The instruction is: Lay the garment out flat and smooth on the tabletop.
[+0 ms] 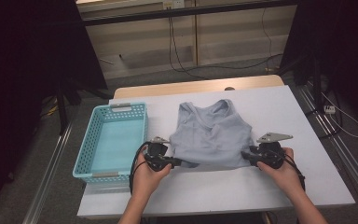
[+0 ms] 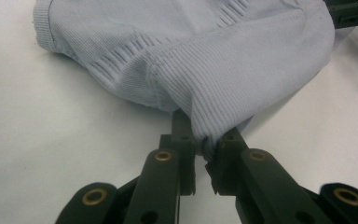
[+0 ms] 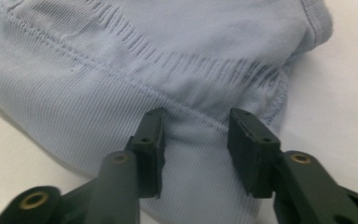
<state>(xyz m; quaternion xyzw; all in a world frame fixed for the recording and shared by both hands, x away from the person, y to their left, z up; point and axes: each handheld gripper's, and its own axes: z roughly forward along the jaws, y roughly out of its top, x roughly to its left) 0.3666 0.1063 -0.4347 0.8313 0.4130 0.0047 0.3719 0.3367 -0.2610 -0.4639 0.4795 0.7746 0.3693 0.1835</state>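
one blue basket [image 1: 87, 151] beside the tank top [image 1: 212, 133].

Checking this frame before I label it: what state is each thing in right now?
Tank top: light blue, lying flat on the table, near hem lifted at one corner.
Left gripper: shut on the tank top's hem corner.
Right gripper: jaws apart, fabric between them, not pinched.
Basket: turquoise, upright, nothing inside.
Table: white top, bearing the tank top and basket.
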